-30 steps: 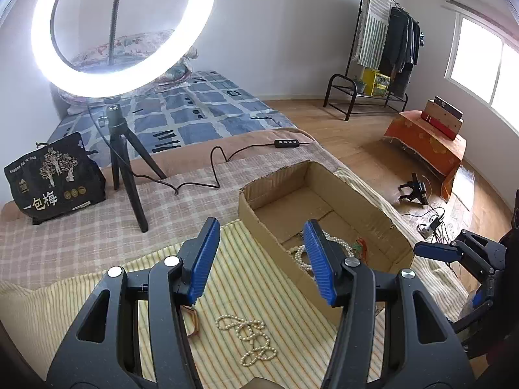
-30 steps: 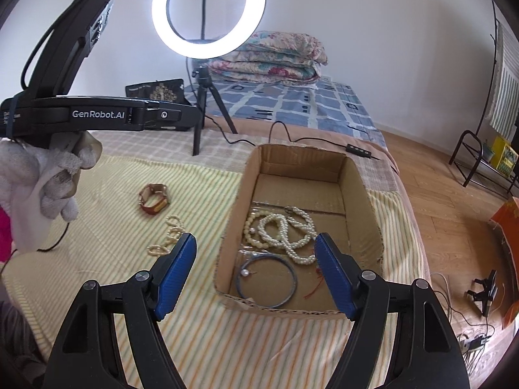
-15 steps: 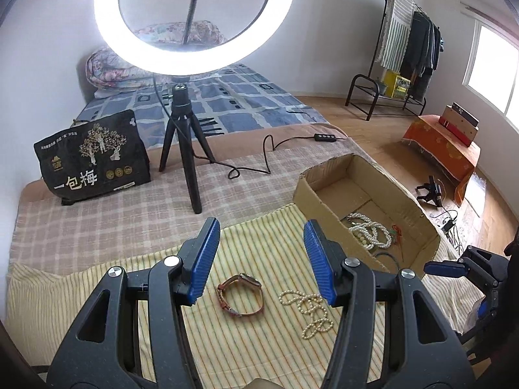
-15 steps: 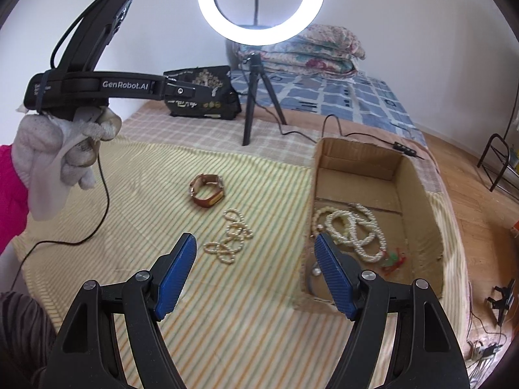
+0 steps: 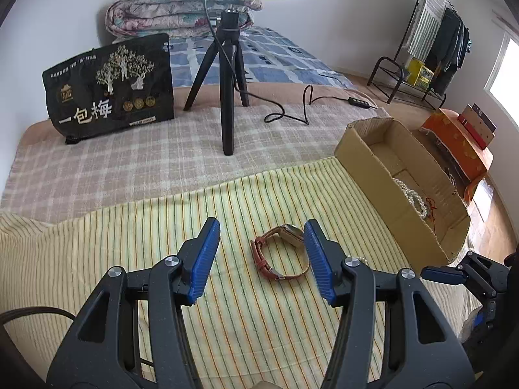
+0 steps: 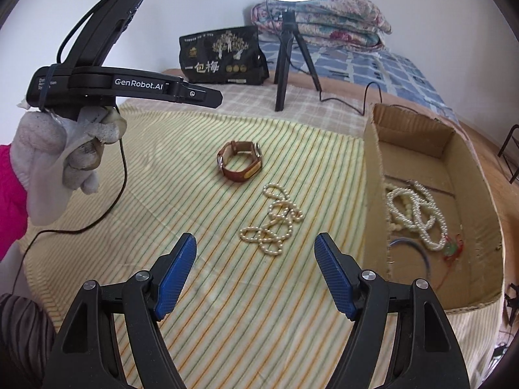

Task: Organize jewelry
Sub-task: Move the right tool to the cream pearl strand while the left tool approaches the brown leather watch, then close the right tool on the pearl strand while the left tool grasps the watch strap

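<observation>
A brown leather watch [image 5: 279, 253] [image 6: 240, 162] lies on the striped yellow cloth [image 5: 129, 243]. My left gripper [image 5: 261, 236] [image 6: 207, 95] hovers open above it, the watch showing between the blue pads without touching them. A loose pearl strand [image 6: 272, 223] lies just ahead of my right gripper [image 6: 256, 246] [image 5: 434, 274], which is open and holds nothing. At the right stands the cardboard box [image 5: 389, 194] [image 6: 376, 162], holding a pearl necklace [image 5: 412, 197] [image 6: 415, 214], a dark bangle [image 6: 418, 249] and a red cord [image 6: 452, 249].
A ring-light tripod [image 5: 227, 97] with its cable [image 5: 292, 113] stands behind the cloth on the checked blanket, next to a black printed bag [image 5: 110, 87]. A folded quilt [image 6: 324, 19] lies further back. A gloved hand [image 6: 58, 162] holds the left gripper.
Both grippers swung left, away from the box, and came down over the cloth. The watch now sits between the left fingers, the pearl strand ahead of the right. Neither jaw opening changed.
</observation>
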Demonstrator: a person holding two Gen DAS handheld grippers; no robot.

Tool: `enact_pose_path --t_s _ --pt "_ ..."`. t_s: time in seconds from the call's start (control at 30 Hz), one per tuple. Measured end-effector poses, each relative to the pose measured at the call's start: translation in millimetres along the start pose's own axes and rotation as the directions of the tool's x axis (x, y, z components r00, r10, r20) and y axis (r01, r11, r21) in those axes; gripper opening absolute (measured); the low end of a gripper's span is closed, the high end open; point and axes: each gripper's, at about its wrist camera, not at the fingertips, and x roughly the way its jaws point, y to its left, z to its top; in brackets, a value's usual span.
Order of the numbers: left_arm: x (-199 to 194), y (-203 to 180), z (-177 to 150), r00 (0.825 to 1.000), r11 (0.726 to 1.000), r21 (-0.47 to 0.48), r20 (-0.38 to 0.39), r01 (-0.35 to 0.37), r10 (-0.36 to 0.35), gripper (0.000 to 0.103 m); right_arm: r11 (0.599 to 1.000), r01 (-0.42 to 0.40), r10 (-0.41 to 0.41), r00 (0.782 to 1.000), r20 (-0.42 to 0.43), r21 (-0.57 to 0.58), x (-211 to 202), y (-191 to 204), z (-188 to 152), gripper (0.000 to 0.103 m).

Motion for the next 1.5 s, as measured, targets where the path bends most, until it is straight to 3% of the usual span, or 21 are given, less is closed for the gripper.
enact_pose_path --t_s 0.53,0.63,1.1,1.17,1.33,1.5 --pt "28.9 15.8 -13.6 0.998 0.998 -0.059 -0.055 0.035 -0.038 0.055 1.0 -0.002 0.003 0.992 -0.13 0.007 48.1 9.7 4.0 0.075" --pt "36.2 15.0 -16.3 0.996 0.997 -0.064 -0.074 0.04 -0.045 0.046 1.0 0.02 -0.019 0.989 -0.147 0.006 56.0 10.1 3.6 0.075" --pt "71.2 7.5 -17.8 0.986 0.995 -0.086 -0.155 0.054 -0.067 0.039 0.997 0.075 -0.07 0.983 -0.167 0.028 69.0 4.5 4.0 0.075" --pt "76.6 6.7 -17.4 0.983 0.995 -0.089 -0.17 0.049 -0.064 0.03 0.996 0.079 -0.072 0.983 -0.168 0.03 70.7 3.5 4.9 0.075" --pt "82.7 6.4 -18.8 0.983 0.995 -0.088 -0.174 0.043 -0.057 0.022 0.996 0.075 -0.067 0.984 -0.167 0.039 73.1 2.0 5.9 0.075" --pt "82.7 12.0 -20.9 0.984 0.994 -0.101 -0.166 0.042 -0.058 0.013 0.995 0.077 -0.067 0.984 -0.165 0.058 72.2 -1.7 4.9 0.061"
